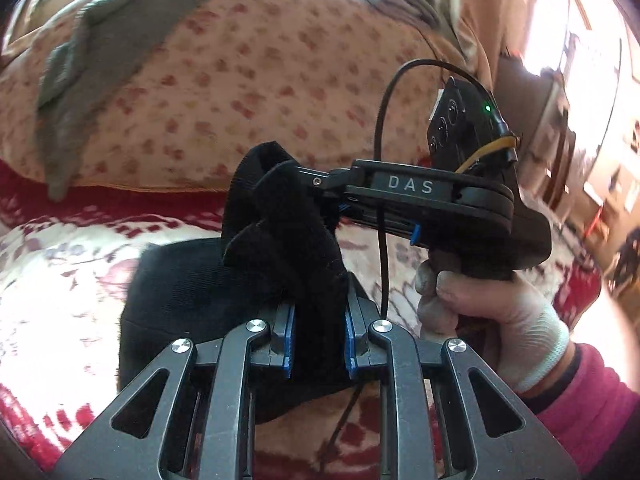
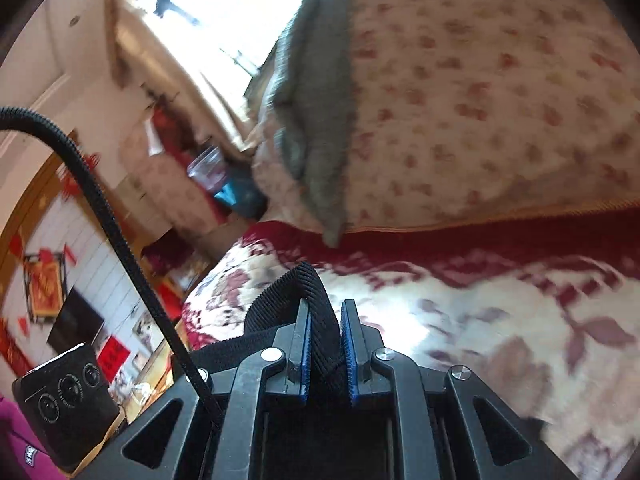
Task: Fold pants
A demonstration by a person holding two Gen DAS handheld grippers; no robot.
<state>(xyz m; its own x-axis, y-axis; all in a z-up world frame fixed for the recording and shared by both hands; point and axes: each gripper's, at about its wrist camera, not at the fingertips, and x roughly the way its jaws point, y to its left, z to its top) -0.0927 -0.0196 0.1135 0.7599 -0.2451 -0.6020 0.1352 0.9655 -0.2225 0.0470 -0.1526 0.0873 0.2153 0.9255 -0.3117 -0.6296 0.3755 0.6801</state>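
The left tool is closed on a bunched fold of the black pants; dark fabric fills the gap between its blue pads and rises above them. The rest of the garment hangs below and spreads over the bed, which carries a red and white floral blanket.

In the left wrist view, the right tool enters from the right, lying roughly level, with a second bunch of the same black fabric at its tips. It is carried by a hand in a pale glove, with a pink sleeve behind it. A thin black cable hangs from that tool.

The right wrist view confirms the grip: a ribbed black band of the pants stands pinched between the blue pads of the right tool.

Beyond the blanket lies a cream quilt with small red flowers, and a grey garment is draped over its edge. The background is blurred in both views; a bright window and red wall decorations can be made out.
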